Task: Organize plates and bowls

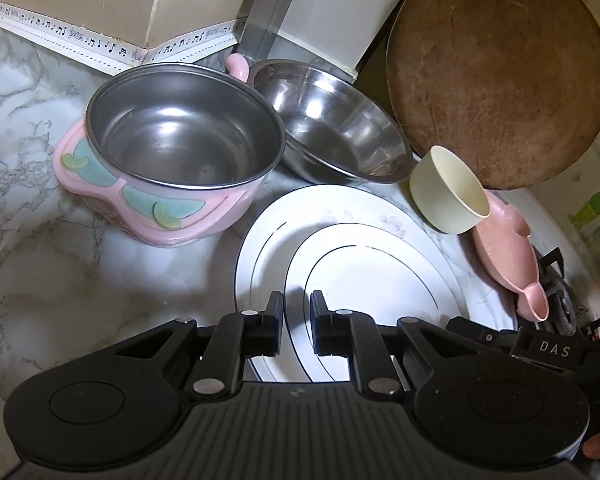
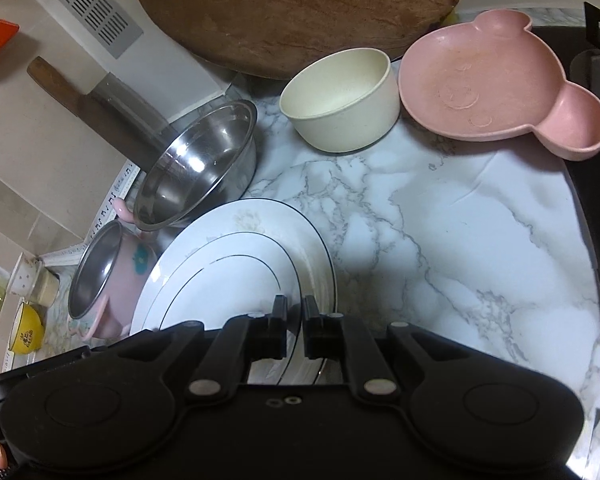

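Marble counter (image 2: 460, 240) runs to beige wall with music-note strip (image 1: 100, 46); stove (image 2: 596, 68) at 2 o'clock in right view; round wooden board (image 1: 500, 76) leans at 1 o'clock. White plates (image 1: 340, 264), small on large, dead centre; left gripper (image 1: 296, 320) and right gripper (image 2: 296, 326) each pinch small plate's rim. Pink pot (image 1: 180, 148) at 10; steel bowl (image 1: 340, 128) at 12, touching pot; cream bowl (image 2: 340, 100) and pink bear plate (image 2: 500, 84) beyond.

Dim indoor light, fisheye-warped edges, slight blur.
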The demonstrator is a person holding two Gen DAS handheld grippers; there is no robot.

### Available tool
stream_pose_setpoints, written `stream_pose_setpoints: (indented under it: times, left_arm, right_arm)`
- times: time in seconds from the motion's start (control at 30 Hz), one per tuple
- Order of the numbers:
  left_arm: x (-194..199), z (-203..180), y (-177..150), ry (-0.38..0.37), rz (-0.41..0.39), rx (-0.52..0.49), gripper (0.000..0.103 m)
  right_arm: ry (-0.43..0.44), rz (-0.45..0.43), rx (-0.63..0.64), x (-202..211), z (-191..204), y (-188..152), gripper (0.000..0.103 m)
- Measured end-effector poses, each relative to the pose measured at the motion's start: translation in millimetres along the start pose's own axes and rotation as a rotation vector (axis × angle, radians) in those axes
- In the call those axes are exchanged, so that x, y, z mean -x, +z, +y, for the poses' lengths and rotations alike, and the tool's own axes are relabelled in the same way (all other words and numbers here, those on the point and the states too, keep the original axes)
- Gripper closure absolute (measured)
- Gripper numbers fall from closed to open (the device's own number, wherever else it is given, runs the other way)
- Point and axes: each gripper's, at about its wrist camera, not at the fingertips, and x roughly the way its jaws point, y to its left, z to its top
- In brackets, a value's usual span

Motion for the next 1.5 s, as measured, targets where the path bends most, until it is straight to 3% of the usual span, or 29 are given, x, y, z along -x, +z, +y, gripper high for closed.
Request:
stream_pose_setpoints:
  times: [0.43,1.1,1.33,1.5]
  left_arm:
    - [-5.4,-0.7,1.1,0.034,0.003,-0.046,0.09]
    - [2.2,6.1,3.0,0.006,0.036,-0.054,0.09]
    - [22.7,-0.4,0.2,0.013,-0.013,-0.121,0.09]
    - [35.0,-4.3,-1.3,0.062,-0.061,-0.184,0.09]
  right_arm:
    - [-0.003,0.011,0.069,-11.8,4.6,2.2,0.094]
    - [-0.021,0.027,0.141,-14.3,8.4,5.5,0.094]
    - [-0.063,0.023,0.257,-11.2,19.3,6.3,0.093]
    - [-0.071,0.022,0.319,-7.0,26.9,6.6,0.09]
